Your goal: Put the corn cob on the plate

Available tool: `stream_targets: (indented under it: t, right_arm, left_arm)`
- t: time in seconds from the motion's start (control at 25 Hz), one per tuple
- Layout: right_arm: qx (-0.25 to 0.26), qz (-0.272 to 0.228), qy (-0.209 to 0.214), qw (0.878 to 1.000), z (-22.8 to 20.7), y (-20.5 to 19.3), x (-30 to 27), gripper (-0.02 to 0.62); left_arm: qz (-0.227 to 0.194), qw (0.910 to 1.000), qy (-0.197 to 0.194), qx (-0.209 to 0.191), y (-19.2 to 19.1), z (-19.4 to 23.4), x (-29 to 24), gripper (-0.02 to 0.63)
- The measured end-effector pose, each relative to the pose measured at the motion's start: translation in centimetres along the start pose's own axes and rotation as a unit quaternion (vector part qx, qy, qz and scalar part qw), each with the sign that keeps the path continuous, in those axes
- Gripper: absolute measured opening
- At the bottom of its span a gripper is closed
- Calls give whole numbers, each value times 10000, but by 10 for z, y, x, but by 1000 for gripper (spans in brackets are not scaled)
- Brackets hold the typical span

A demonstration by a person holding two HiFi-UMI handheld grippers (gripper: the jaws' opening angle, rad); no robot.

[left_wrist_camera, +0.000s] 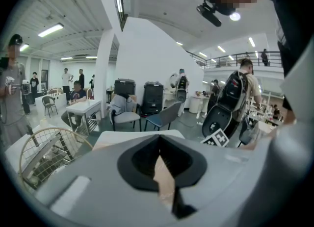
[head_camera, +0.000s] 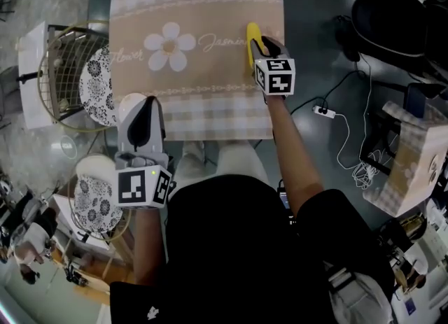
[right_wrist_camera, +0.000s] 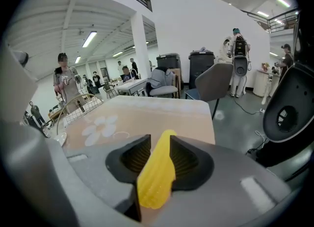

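Two hand-held grippers over the cloth-covered worktop (head_camera: 210, 109): right hand-held gripper (head_camera: 256, 48) at the far right, black-and-white marker cube (head_camera: 274, 76) at its near end, pointing down and away, jaws apart with the yellow corn cob (head_camera: 250, 36) lying lengthwise between them on the cloth, pads (right_wrist_camera: 133, 158) just beside its flanks. Left hand-held gripper (head_camera: 148, 100) at the near left edge, jaws together, nothing clamped, well apart from the corn cob. Patterned plate (head_camera: 98, 85) leaning in the wire rack (head_camera: 59, 71) off the left edge, second patterned plate (head_camera: 93, 200) nearer on the left, both clear of the corn cob.
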State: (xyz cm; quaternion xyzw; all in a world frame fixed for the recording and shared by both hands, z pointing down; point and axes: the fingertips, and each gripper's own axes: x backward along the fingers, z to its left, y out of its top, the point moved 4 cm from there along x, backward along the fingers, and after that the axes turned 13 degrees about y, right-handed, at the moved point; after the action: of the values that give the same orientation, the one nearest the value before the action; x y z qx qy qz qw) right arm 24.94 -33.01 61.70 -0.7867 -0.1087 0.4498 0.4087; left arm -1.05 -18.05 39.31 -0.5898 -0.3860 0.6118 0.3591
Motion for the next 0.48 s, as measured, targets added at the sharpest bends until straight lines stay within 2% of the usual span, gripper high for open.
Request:
stream_targets:
  t: [0.16,0.48]
  right_arm:
    - [-80,117,-112,9998,-9,-12,-9,148]
    - [-296,353,-45,9989,-14,-27,-28,235]
  left_arm:
    - [107,9999,-25,4,-7,-4,-3,9]
    - [215,9997,66,51,-14,0,-2,9]
